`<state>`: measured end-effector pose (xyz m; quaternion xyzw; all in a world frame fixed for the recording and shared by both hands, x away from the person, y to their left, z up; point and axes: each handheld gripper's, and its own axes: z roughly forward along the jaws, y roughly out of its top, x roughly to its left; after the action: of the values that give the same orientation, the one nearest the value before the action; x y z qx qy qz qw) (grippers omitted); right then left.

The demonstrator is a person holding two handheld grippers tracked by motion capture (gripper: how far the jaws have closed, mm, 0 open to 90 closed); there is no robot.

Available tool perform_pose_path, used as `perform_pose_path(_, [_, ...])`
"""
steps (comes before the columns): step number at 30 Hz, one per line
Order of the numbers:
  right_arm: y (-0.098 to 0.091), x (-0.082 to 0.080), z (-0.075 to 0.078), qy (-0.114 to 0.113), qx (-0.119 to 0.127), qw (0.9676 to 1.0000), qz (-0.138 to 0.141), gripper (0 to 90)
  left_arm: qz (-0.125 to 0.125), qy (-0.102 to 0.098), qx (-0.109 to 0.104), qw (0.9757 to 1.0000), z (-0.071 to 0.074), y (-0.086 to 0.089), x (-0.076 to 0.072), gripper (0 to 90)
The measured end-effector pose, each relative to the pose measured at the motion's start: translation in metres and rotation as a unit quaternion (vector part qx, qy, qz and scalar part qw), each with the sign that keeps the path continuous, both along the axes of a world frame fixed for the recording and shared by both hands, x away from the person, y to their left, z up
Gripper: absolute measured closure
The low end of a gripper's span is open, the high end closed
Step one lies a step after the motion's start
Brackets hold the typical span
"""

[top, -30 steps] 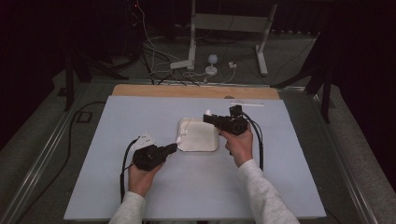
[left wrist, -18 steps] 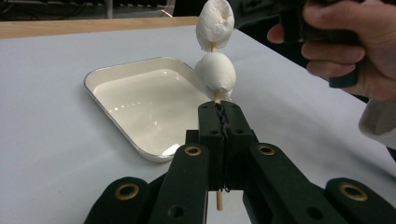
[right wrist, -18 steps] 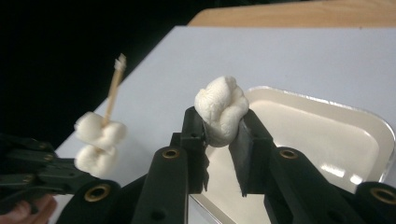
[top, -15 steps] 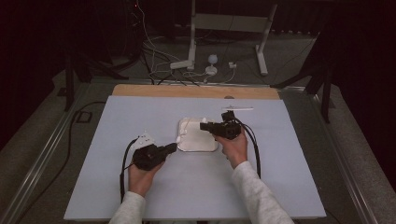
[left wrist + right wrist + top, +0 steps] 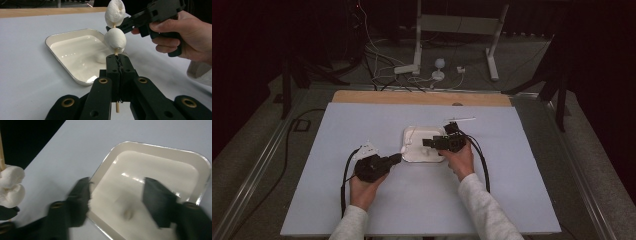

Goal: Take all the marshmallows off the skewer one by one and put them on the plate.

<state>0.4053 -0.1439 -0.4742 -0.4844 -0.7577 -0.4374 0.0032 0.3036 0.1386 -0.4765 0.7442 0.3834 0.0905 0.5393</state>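
Note:
My left gripper (image 5: 117,58) is shut on a thin wooden skewer (image 5: 115,51) that stands upright. Two white marshmallows are threaded on it, one (image 5: 114,40) just above the jaws and one (image 5: 115,10) higher up. From above, the left gripper (image 5: 398,158) sits at the near left corner of a white tray (image 5: 419,161). My right gripper (image 5: 117,192) is open and blurred, hovering over the tray (image 5: 155,162). A loose marshmallow (image 5: 125,206) lies in the tray between its jaws. From the left gripper view, the right gripper (image 5: 140,18) sits just behind the skewered marshmallows.
A second skewer (image 5: 460,120) lies on the pale table cover beyond the tray. A wooden strip (image 5: 422,97) runs along the table's far edge, with cables and a stand's legs (image 5: 419,60) on the floor behind it.
My right gripper has come down and toward the left, from beyond the tray's far right corner to over the tray. The left gripper and its skewer have held still.

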Motion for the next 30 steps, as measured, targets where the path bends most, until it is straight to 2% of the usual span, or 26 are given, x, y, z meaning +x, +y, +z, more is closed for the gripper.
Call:
perform_pose_path(1, [-0.002, -0.001, 0.002, 0.001, 0.01, 0.9999, 0.001, 29.6, 0.0, 0.0, 0.0, 1.0, 0.0, 0.0, 0.0, 90.0])
perform_pose_path(2, [-0.002, -0.001, 0.002, 0.001, 0.01, 0.9999, 0.001, 29.6, 0.001, 0.0, 0.0, 1.0, 0.0, 0.0, 0.0, 90.0])
perform_pose_path(4, [-0.003, -0.003, 0.005, 0.001, 0.03, 0.9995, 0.008, 27.0, 0.001, 0.0, -0.001, 1.0, 0.0, 0.0, 0.0, 90.0])
perform_pose_path(7, [-0.002, -0.008, 0.012, -0.009, 0.039, 0.9989, 0.023, 25.1, 0.001, 0.0, -0.001, 1.0, 0.0, -0.001, 0.0, 90.0])
perform_pose_path(13, [0.003, -0.017, 0.02, -0.021, 0.07, 0.996, 0.051, 25.8, 0.001, 0.001, -0.001, 1.0, 0.0, -0.002, 0.0, 90.0])
perform_pose_path(18, [0.007, -0.023, 0.025, -0.026, 0.1, 0.9923, 0.069, 27.9, 0.003, 0.0, -0.001, 1.0, 0.0, -0.001, 0.001, 90.0])
perform_pose_path(23, [0.012, -0.028, 0.027, -0.03, 0.106, 0.9902, 0.086, 28.5, 0.0, 0.002, -0.006, 1.0, 0.0, -0.003, 0.001, 90.0])
perform_pose_path(30, [0.02, -0.03, 0.025, -0.02, 0.119, 0.9882, 0.094, 32.2, -0.002, 0.002, -0.01, 0.9999, 0.0, -0.005, 0.0, 90.0])
